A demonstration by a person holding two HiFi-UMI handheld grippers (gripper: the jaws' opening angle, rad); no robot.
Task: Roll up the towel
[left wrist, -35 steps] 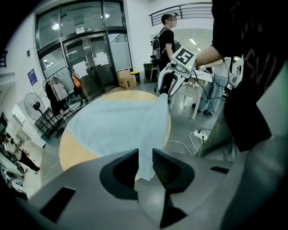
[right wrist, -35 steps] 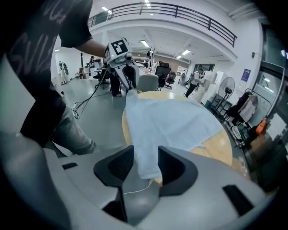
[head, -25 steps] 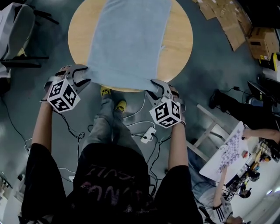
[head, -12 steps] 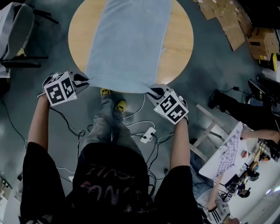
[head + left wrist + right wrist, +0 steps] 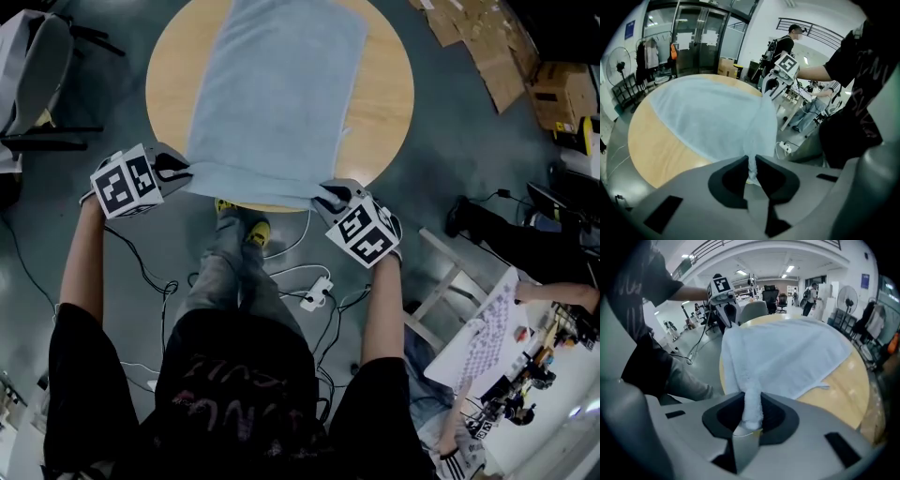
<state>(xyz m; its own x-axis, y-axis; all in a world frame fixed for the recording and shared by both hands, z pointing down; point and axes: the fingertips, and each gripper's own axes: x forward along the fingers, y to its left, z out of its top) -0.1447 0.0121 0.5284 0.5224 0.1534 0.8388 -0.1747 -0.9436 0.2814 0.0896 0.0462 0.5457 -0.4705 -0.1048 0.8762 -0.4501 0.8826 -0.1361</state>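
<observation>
A pale blue towel [image 5: 272, 94] lies spread on the round wooden table [image 5: 384, 103], its near hem hanging at the table's front edge. My left gripper [image 5: 183, 172] is shut on the near left corner; in the left gripper view [image 5: 751, 161] a thin fold of towel [image 5: 708, 117] sits pinched between the jaws. My right gripper [image 5: 323, 197] is shut on the near right corner, a thick bunch of towel [image 5: 787, 357] filling its jaws [image 5: 751, 404]. Both pairs of jaws have just closed on the cloth and then eased slightly wider, the cloth still between them.
A chair [image 5: 37, 66] stands at the far left and cardboard boxes [image 5: 497, 47] at the far right. Cables and a power strip [image 5: 319, 286] lie on the floor by my feet [image 5: 246, 223]. A white table [image 5: 487, 337] and seated people are at the right.
Both grippers have closed on the towel's near corners and rolled, their marker cubes turning. The near hem is now stretched taut between them.
</observation>
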